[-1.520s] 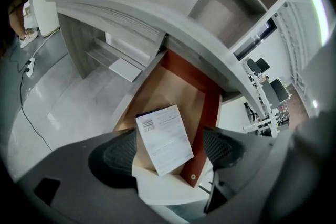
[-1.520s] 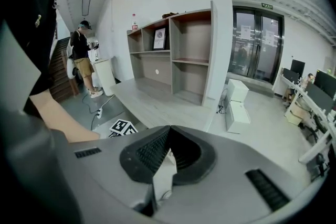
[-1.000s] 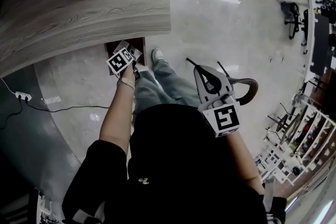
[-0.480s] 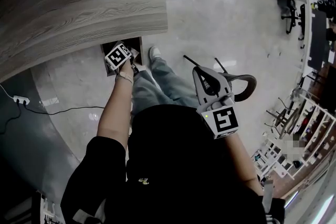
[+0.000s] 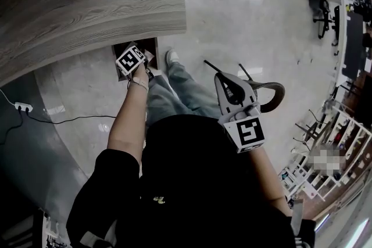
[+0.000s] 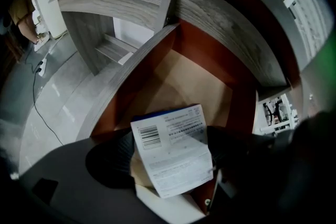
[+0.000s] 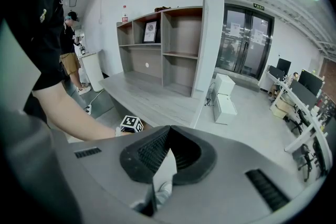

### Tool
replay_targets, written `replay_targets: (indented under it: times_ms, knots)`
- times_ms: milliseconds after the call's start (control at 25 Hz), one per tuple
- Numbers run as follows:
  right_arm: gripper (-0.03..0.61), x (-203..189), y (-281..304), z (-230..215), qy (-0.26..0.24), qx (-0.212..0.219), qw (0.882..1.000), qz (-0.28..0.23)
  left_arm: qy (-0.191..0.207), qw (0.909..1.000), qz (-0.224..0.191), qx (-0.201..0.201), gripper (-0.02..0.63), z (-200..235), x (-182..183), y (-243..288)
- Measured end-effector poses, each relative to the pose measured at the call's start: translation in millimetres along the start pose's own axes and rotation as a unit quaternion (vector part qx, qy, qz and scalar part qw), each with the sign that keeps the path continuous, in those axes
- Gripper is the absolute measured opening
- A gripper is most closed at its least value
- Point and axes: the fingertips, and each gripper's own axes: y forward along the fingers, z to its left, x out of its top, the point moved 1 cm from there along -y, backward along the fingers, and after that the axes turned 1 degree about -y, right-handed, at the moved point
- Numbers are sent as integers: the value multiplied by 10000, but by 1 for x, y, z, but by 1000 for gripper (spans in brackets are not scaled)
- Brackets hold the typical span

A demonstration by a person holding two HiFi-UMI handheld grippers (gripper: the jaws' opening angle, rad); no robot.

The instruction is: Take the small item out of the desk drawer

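While left tongs [image 6: 171, 153] grasp the small white box [image 6: 168, 134] with a barcode label, box sits tilted between the pads, over the open drawer [image 6: 144, 84] below the grey wood tabletop [image 5: 87, 3]. Right tongs [image 7: 168, 136] clenched on nothing, tips touching, well apart to the right, close to person's torso.

box [image 6: 170, 149]: white, black barcode and print, blue top edge; drawer [image 6: 210, 55]: red-brown walls, tan bottom; counter [image 5: 87, 3]: grey wood grain; floor [image 5: 244, 32]: pale glossy grey
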Motion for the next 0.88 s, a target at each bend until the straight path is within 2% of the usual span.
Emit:
replay_targets:
  times_ms: [440,880]
  knots:
    - [-4,4,-9,-1,13,199,9994,-272,160,9998,-60,-57,446,-7,-5,-37]
    - [-5,17,-10,-2,-125,516,9963,-674,469,9977,-479,-39,443,-9,2,-82]
